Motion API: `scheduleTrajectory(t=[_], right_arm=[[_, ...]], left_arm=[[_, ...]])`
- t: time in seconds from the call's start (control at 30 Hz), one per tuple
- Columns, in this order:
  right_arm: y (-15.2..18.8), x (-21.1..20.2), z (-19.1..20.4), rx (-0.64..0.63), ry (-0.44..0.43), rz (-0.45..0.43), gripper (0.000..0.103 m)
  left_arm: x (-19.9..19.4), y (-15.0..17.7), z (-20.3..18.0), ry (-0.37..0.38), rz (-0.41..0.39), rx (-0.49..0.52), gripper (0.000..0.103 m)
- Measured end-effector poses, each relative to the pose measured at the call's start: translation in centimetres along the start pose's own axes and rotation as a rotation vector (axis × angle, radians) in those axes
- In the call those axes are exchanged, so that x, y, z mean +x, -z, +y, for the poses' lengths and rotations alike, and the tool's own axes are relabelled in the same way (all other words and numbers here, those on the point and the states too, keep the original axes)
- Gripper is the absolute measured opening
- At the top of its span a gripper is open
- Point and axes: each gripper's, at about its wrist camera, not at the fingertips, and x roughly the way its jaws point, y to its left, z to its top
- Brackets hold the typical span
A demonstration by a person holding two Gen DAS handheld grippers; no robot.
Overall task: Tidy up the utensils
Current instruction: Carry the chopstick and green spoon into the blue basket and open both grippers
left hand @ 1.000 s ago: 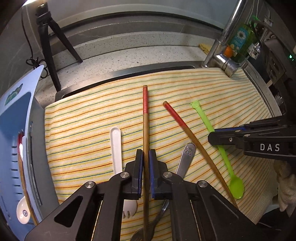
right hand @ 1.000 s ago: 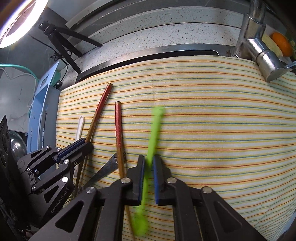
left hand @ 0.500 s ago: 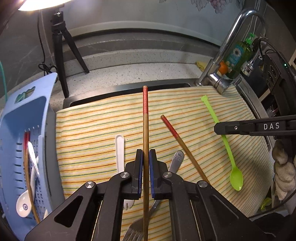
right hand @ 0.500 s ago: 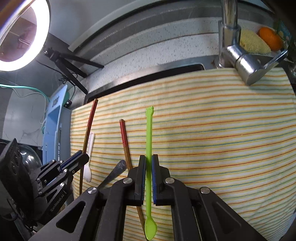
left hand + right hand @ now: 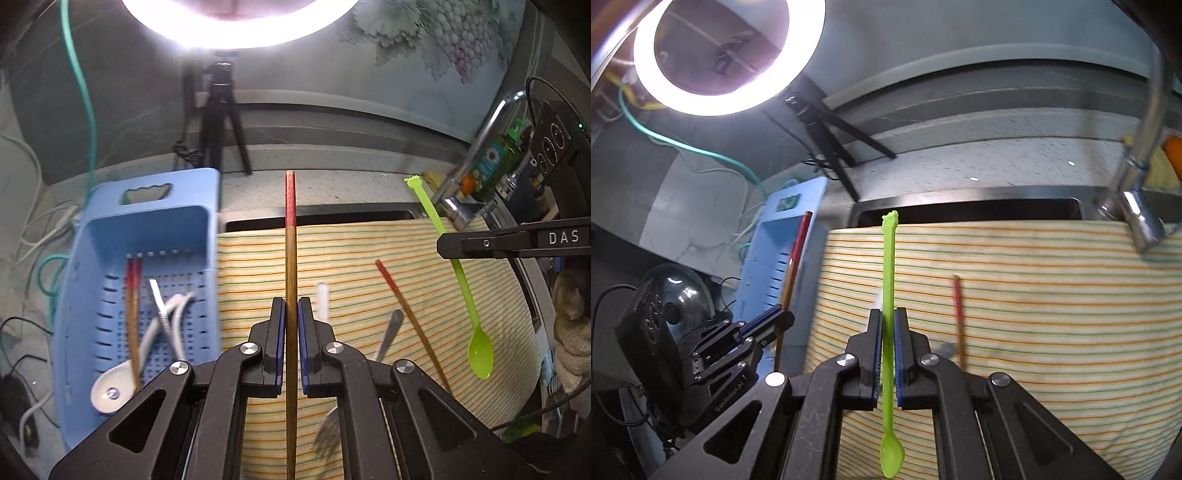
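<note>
left hand-held gripper (image 5: 291, 325): clamped, raised | right hand-held gripper (image 5: 886, 339): clamped, raised

Right gripper (image 5: 885, 354) clamped on green plastic spoon (image 5: 888, 332), handle pointing up and away, bowl hanging low near the bottom edge, held above the striped cloth (image 5: 1034, 314). Left gripper (image 5: 768, 325) at left pinches a red-tipped chopstick (image 5: 793, 273) in front of the blue basket (image 5: 783, 240); a second red-tipped chopstick (image 5: 958, 314) lies on the cloth just right of the spoon, blurred metal utensil end (image 5: 943, 347) beside it. Ring light (image 5: 727, 55) top left on a black tripod (image 5: 831, 147), faucet (image 5: 1137, 184) at right.
</note>
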Motion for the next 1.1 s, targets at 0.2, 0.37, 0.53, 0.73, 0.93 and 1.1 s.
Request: scheduleTrajectory(t=[0.2,0.37,0.53,0.73,0.93,1.1], right_arm=[[-0.9,2.8,4.5,-0.036,-0.063,0.033,0.005],[-1.4,5.6,8.1,-0.057,-0.101,0.063,0.005],[-1.8,8.4,11.2,-0.076,-0.122,0.081,0.005],[-2.1,11.9,13.7,-0.084,-0.116,0.113,0.005],[-2.2,14.1,14.5,-0.108,-0.092,0.137,0.005],[-2.3,14.5,14.9,-0.136,-0.073,0.128,0.009]], left_arm=[[-1.0,0.5,3.7,-0.048,-0.009,-0.056,0.005],[-1.1,0.7,6.6,-0.071,-0.005,-0.106,0.005],[-1.0,0.8,8.9,-0.081,-0.002,-0.145,0.005],[-0.3,1.1,10.8,-0.076,0.011,-0.193,0.005],[0.1,1.5,11.8,-0.087,0.015,-0.218,0.005],[0.2,1.6,12.2,-0.092,0.017,-0.231,0.010]])
